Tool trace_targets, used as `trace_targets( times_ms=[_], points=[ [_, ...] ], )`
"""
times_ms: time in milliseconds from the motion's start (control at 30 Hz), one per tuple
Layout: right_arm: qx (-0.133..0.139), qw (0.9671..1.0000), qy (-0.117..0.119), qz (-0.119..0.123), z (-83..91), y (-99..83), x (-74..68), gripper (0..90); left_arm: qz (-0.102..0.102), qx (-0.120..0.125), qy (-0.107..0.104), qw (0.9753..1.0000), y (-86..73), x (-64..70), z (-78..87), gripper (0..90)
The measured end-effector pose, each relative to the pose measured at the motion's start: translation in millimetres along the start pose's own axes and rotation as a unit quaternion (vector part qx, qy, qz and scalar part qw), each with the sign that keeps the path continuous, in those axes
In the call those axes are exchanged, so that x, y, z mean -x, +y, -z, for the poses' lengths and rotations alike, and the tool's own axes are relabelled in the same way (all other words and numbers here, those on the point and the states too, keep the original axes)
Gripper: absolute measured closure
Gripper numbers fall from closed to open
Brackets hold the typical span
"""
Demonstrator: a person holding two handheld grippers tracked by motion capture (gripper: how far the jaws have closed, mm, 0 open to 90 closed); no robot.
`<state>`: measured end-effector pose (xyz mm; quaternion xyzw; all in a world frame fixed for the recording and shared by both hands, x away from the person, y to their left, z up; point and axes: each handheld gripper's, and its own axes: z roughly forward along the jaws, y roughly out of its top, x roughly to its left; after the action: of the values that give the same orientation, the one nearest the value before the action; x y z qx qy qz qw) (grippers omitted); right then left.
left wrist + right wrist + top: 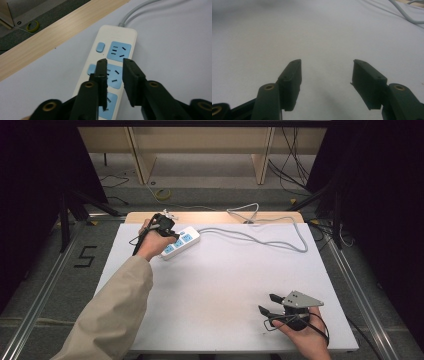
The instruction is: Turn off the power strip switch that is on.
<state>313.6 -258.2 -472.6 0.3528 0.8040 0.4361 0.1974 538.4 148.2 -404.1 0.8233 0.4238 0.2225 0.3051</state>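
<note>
Near the far left corner of the white table (pixel 225 285), a white power strip (pixel 181 242) with three blue sockets lay flat, its long axis running diagonally from near-left to far-right. Its grey cable (pixel 260 239) left the far-right end and looped across the back of the table toward the wooden edge. I held my left gripper (pixel 167 232) directly over the strip, jaws pointing down along its length. From the left gripper view, the left gripper (pixel 115 61) had its two black jaws parted by a narrow gap, gripping nothing, their tips hovering above the middle socket (pixel 113 76); I could not tell whether they touched it. A small blue switch (pixel 100 47) sat beside the socket nearest the cable end. My right gripper (pixel 267 304) rested well apart, near the table's near right corner, pointing left. In the right gripper view, the right gripper (pixel 325 62) had its jaws spread wide over bare white surface, holding nothing.
</note>
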Motion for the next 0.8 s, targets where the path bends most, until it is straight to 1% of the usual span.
trace_targets(
  times_ms=[67, 133, 167, 200, 300, 400, 467, 533, 567, 667, 733, 800],
  points=[
    [0.000, 1.0000, 0.001, 0.001, 0.3, 0.0, 0.0, 41.8, 0.007, 0.008, -0.007, 0.9999, -1.9, 1.0, 5.9, 60.3],
    [0.000, 1.0000, 0.001, 0.001, 0.2, 0.0, -0.1, 41.8, 0.017, 0.009, -0.017, 0.9997, -4.7, 2.9, 10.8, 54.3],
    [0.000, 1.0000, 0.001, 0.001, 0.1, -0.1, 0.0, 41.8, 0.023, 0.009, -0.022, 0.9995, -6.5, 4.5, 12.5, 49.8],
    [0.000, 1.0000, 0.000, 0.001, 0.0, -0.1, 0.2, 41.8, 0.020, 0.008, -0.027, 0.9994, -8.2, 5.8, 14.3, 46.7],
    [-0.002, 1.0000, 0.001, 0.001, -0.2, -0.3, 0.6, 41.8, 0.001, 0.018, -0.023, 0.9996, -12.6, 9.8, 20.5, 42.3],
    [-0.002, 1.0000, 0.000, 0.003, -0.4, -0.3, 0.7, 41.8, 0.000, 0.029, -0.025, 0.9993, -16.7, 13.5, 27.1, 39.5],
    [-0.003, 1.0000, -0.001, 0.002, -0.6, -0.2, 0.4, 41.8, -0.001, 0.032, -0.026, 0.9991, -19.9, 16.2, 31.2, 38.0],
    [-0.003, 1.0000, 0.000, 0.002, -0.6, -0.3, 0.2, 41.8, -0.013, 0.037, -0.019, 0.9990, -23.3, 18.5, 35.6, 37.3],
    [-0.003, 1.0000, 0.000, 0.003, -0.6, -0.3, 0.4, 41.8, -0.012, 0.043, -0.017, 0.9989, -24.9, 20.4, 37.1, 36.8],
    [-0.002, 1.0000, -0.001, 0.003, -0.4, -0.2, 0.5, 41.8, -0.018, 0.049, -0.016, 0.9985, -29.0, 25.2, 43.0, 34.8],
    [-0.003, 1.0000, -0.001, 0.003, -0.1, 0.0, 0.0, 41.8, -0.023, 0.054, -0.020, 0.9981, -31.5, 29.4, 47.2, 34.3],
    [-0.002, 1.0000, -0.001, 0.002, -0.2, 0.1, -0.3, 41.8, -0.034, 0.053, -0.023, 0.9978, -34.3, 33.6, 51.5, 33.3]
  ],
)
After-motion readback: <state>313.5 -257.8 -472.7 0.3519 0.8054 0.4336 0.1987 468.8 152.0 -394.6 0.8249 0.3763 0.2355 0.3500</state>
